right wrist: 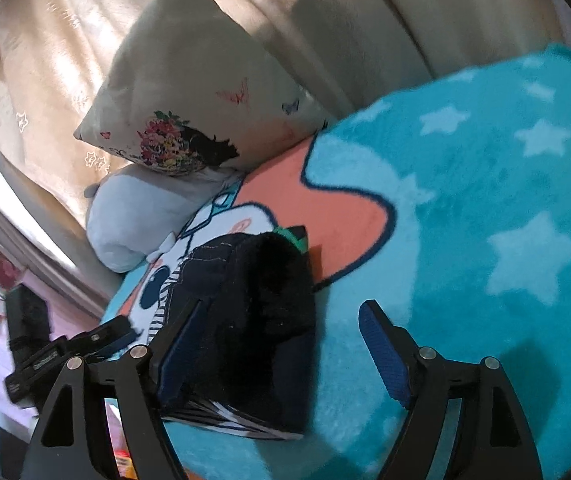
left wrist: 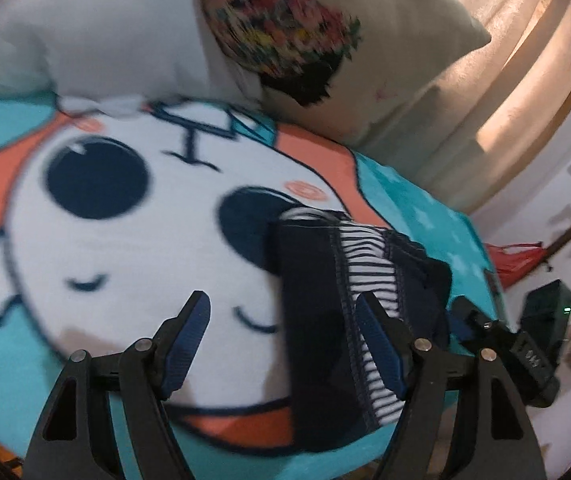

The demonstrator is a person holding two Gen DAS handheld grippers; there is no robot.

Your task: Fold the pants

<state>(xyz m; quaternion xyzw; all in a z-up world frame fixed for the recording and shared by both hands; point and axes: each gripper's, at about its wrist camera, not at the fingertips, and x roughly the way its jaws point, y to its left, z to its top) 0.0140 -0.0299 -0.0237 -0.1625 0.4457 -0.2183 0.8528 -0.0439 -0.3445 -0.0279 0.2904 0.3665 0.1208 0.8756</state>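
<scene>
one folded pants bundle, two pillows, one blanket.

My left hand-held gripper is matte black plastic — two angular fingers, each lined with a ribbed blue pad, silver pivot screws at the knuckles, triangular cut-outs in the arms. My right hand-held gripper is built the same — black frame, blue ribbed pads, round silver screws.
</scene>
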